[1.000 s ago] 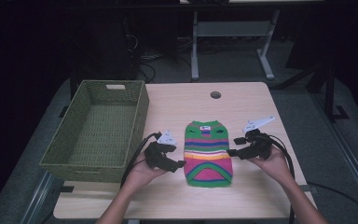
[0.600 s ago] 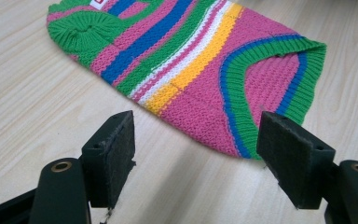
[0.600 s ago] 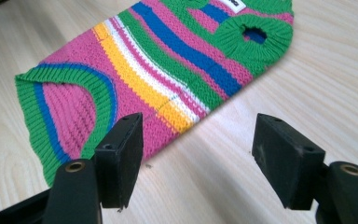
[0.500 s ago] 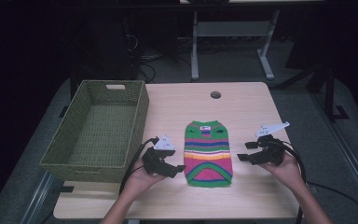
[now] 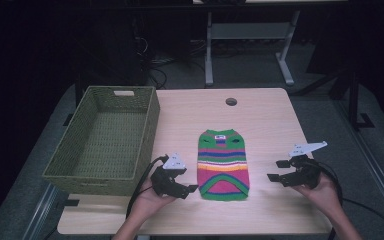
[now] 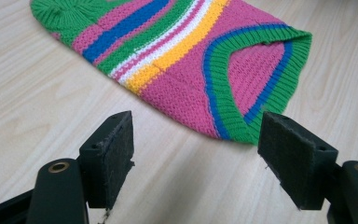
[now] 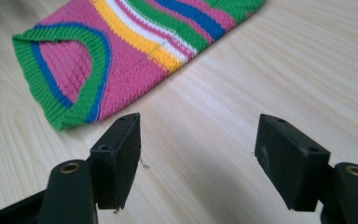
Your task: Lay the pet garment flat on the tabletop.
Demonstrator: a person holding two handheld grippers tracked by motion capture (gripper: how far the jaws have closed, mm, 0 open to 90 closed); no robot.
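A small knitted sweater (image 5: 223, 165) with green, pink, blue, yellow and white stripes lies flat on the wooden table (image 5: 265, 120), hem toward the front edge. My left gripper (image 5: 187, 190) rests just left of the hem, open, its jaws pointing at the sweater (image 6: 191, 60); in its own view the left gripper (image 6: 198, 149) has bare wood between the pads. My right gripper (image 5: 276, 170) is off to the right of the sweater (image 7: 121, 51), apart from it. The right gripper (image 7: 200, 140) is open; its jaws have just been opening further, with nothing between them.
A green woven basket (image 5: 150, 125) stands empty on the table's left side, close beside my left hand. A round cable hole (image 5: 231, 102) sits near the far edge. A metal table frame (image 5: 209, 45) stands on the dark floor beyond.
My right gripper has drawn away from the sweater's right edge, to the right and toward the front. My left gripper has slid a little toward the front edge. The sweater has not moved.
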